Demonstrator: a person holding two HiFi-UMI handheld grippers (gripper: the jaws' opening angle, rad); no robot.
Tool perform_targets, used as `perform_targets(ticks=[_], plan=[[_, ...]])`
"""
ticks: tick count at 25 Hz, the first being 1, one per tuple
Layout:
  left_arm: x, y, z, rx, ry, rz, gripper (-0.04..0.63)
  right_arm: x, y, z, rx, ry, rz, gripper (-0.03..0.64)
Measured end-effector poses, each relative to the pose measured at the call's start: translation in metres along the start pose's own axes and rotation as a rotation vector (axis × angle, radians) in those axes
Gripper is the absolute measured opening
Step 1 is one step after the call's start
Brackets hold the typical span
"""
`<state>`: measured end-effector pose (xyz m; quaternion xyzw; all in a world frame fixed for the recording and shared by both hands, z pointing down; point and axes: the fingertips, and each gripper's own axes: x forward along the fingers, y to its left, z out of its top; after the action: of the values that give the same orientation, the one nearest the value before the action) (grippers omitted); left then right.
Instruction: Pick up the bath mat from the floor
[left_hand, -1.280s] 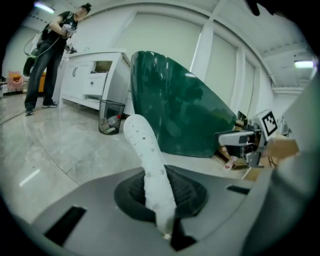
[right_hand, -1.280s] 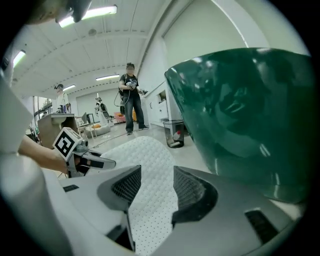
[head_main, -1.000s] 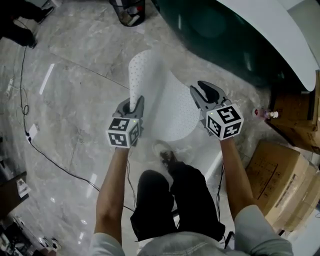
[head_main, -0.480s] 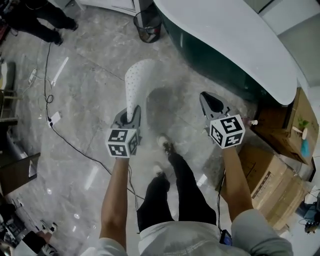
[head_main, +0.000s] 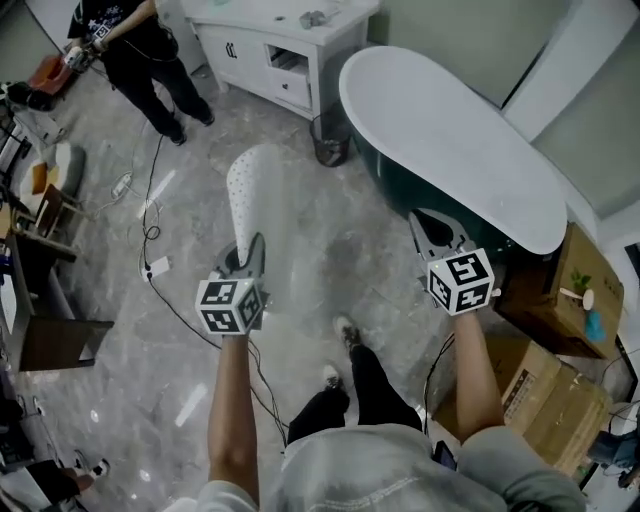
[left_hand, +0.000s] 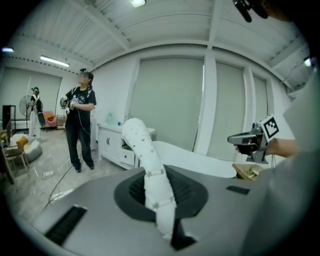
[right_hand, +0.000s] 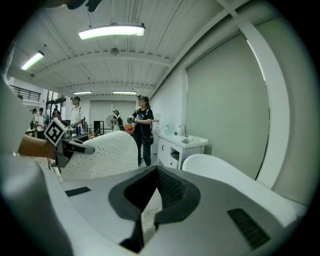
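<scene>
Since 1 second ago, both grippers sit higher. The bath mat (head_main: 248, 185), then partly spread on the floor (head_main: 330, 255), now hangs wholly clear of it. The left gripper (head_main: 250, 250) stays clenched on 1 edge of the mat, which juts ahead of its jaws as a curled, perforated white sheet. The right gripper (head_main: 430, 225), earlier gaping beside the mat, has just been closing. Its jaws now meet with no mat between them, well apart from it. The pinched edge is buried between the left jaws. The pale sliver in the right jaws' slit is too narrow to identify.

A bathtub (head_main: 450, 140), white vanity (head_main: 275, 45) and cardboard boxes (head_main: 540, 400) stand on grey marble floor (head_main: 330, 240).
</scene>
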<state>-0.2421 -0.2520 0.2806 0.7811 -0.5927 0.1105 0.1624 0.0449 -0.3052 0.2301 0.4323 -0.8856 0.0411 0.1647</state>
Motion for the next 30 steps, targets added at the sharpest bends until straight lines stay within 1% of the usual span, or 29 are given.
perform_targets(ticks=[2,6,9,14,17,21,27,30], plan=[[-0.027,-0.004,0.03,0.036,-0.04,0.0,0.032,-0.018,0.008,0.032,-0.034,-0.028,0.004,0.015],[-0.081,-0.023,0.069,0.068,-0.073,-0.004,0.032,-0.061,0.032,0.077,-0.099,-0.058,0.021,0.015],[-0.111,-0.032,0.104,0.108,-0.141,-0.002,0.032,-0.08,0.048,0.114,-0.131,-0.103,0.037,0.015],[-0.159,-0.047,0.137,0.153,-0.226,0.027,0.032,-0.111,0.075,0.153,-0.159,-0.168,0.058,0.015],[-0.184,-0.057,0.152,0.182,-0.268,0.031,0.032,-0.129,0.093,0.176,-0.169,-0.231,0.093,0.015],[-0.216,-0.067,0.164,0.211,-0.306,0.042,0.032,-0.149,0.114,0.191,-0.207,-0.266,0.109,0.015],[-0.257,-0.086,0.172,0.251,-0.35,0.041,0.032,-0.174,0.128,0.192,-0.215,-0.267,0.102,0.015],[-0.27,-0.095,0.172,0.259,-0.357,0.046,0.032,-0.185,0.134,0.189,-0.224,-0.267,0.109,0.015]])
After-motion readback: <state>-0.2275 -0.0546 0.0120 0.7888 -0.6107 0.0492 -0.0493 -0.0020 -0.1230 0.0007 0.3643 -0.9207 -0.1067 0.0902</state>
